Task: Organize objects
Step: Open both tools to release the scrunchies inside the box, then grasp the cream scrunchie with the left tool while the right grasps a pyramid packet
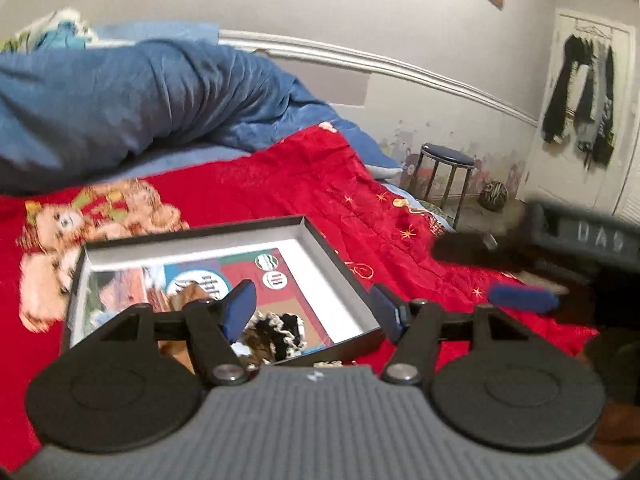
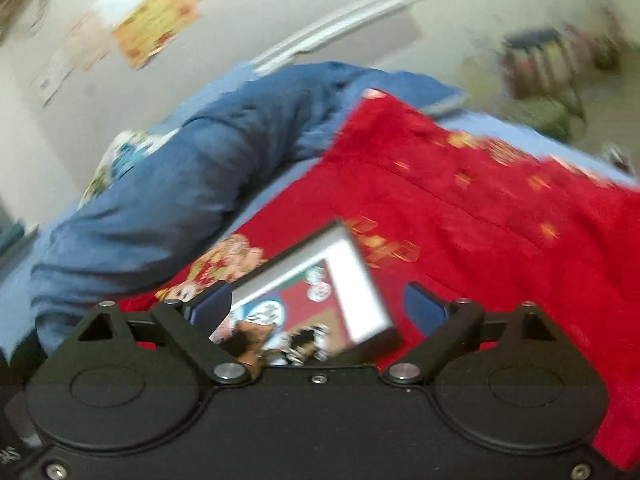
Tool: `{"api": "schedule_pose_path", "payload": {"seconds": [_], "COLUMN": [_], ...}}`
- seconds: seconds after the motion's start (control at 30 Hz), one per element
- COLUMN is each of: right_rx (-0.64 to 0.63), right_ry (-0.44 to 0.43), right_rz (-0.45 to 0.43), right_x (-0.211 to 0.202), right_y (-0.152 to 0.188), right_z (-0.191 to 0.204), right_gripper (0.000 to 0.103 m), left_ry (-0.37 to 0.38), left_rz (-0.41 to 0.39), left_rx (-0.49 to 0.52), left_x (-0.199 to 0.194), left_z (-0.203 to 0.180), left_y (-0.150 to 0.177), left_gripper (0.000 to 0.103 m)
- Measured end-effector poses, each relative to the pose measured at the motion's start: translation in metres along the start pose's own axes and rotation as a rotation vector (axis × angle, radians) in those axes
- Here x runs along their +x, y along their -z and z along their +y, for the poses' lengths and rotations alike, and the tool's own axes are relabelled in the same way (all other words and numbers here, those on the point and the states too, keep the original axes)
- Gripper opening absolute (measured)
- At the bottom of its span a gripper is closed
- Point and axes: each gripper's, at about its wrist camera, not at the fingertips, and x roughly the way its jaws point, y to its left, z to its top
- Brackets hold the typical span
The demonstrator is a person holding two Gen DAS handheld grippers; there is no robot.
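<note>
Red bear-print blanket covered the bed, blue duvet bunched behind. Open shallow box, holding a colourful printed sheet, lay on the blanket. Left gripper and right gripper hovered above it, fingers apart, empty.

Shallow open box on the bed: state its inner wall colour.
Light grey inner walls, clearest in the left wrist view.

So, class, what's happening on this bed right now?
A person holds a hand-held gripper in each hand above a red blanket. An open shallow box lies on it, with a colourful printed sheet inside. The left hand-held gripper and the right hand-held gripper both stand open and empty over the box. A blue duvet is bunched behind.
</note>
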Motion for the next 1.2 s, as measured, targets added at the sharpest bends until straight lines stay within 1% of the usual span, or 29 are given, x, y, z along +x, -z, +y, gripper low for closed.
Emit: {"api": "schedule_pose_path", "payload": {"seconds": [0.1,0.23,0.33,0.4,0.47,0.53,0.6,0.63,0.7,0.73,0.77,0.8,0.83,0.87,0.9,0.93,1.0,1.03,1.1,1.17,1.2], "right_rx": [0.068,0.072,0.072,0.096,0.129,0.141,0.155,0.167,0.184,0.193,0.204,0.214,0.227,0.239,0.249,0.257,0.27,0.271,0.271,0.263,0.255], "right_ry": [0.039,0.077,0.124,0.162,0.187,0.217,0.247,0.248,0.226,0.218,0.213,0.211,0.213,0.211,0.208,0.2,0.193,0.195,0.198,0.188,0.182], "right_rz": [0.045,0.066,0.12,0.171,0.205,0.216,0.229,0.238,0.265,0.277,0.286,0.294,0.304,0.307,0.311,0.317,0.323,0.323,0.329,0.334,0.337], "right_x": [-0.005,-0.013,-0.005,0.003,0.013,0.019,0.027,0.03,0.037,0.04,0.043,0.044,0.045,0.046,0.047,0.047,0.046,0.046,0.046,0.048,0.048], "right_y": [0.005,0.015,0.026,0.033,0.04,0.048,0.054,0.056,0.058,0.059,0.06,0.061,0.062,0.062,0.062,0.062,0.063,0.063,0.064,0.064,0.064], "right_z": [-0.019,-0.023,-0.025,-0.029,-0.032,-0.033,-0.034,-0.035,-0.038,-0.04,-0.042,-0.044,-0.047,-0.049,-0.049,-0.051,-0.052,-0.053,-0.053,-0.051,-0.05], "right_gripper": [0.093,0.093,0.092,0.091,0.09,0.088,0.088,0.088,0.079,0.078,0.078,0.077,0.076,0.075,0.074,0.074,0.07,0.069,0.068,0.068,0.068], "left_ry": [0.014,0.05,0.075,0.089,0.099,0.097,0.102,0.112,0.139,0.143,0.139,0.118,0.1,0.089,0.08,0.086,0.091,0.091,0.084,0.062,0.034], "left_rz": [-0.005,0.03,0.05,0.058,0.096,0.109,0.13,0.141,0.144,0.142,0.14,0.141,0.154,0.183,0.204,0.193,0.178,0.172,0.175,0.183,0.19], "left_rx": [-0.004,-0.008,-0.027,-0.023,-0.004,0.031,0.032,0.022,0.022,0.037,0.057,0.073,0.075,0.067,0.046,0.038,0.059,0.063,0.051,0.041,0.028], "left_x": [-0.011,-0.013,-0.011,-0.005,0.01,0.026,0.043,0.051,0.06,0.063,0.067,0.07,0.074,0.079,0.085,0.085,0.08,0.076,0.065,0.052,0.042], "left_z": [0.006,0.01,0.013,0.014,0.014,0.012,0.011,0.011,0.008,0.004,0.001,-0.002,-0.004,-0.005,-0.004,-0.003,-0.002,-0.002,0.001,0.005,0.006], "left_y": [0.003,0.018,0.037,0.049,0.058,0.067,0.075,0.078,0.083,0.085,0.087,0.089,0.09,0.09,0.091,0.093,0.096,0.097,0.099,0.099,0.099], "left_gripper": [0.078,0.078,0.078,0.078,0.078,0.078,0.078,0.075,0.074,0.073,0.07,0.058,0.03,0.013,0.014,0.014,0.014,0.014,0.014,0.014,0.014]}}
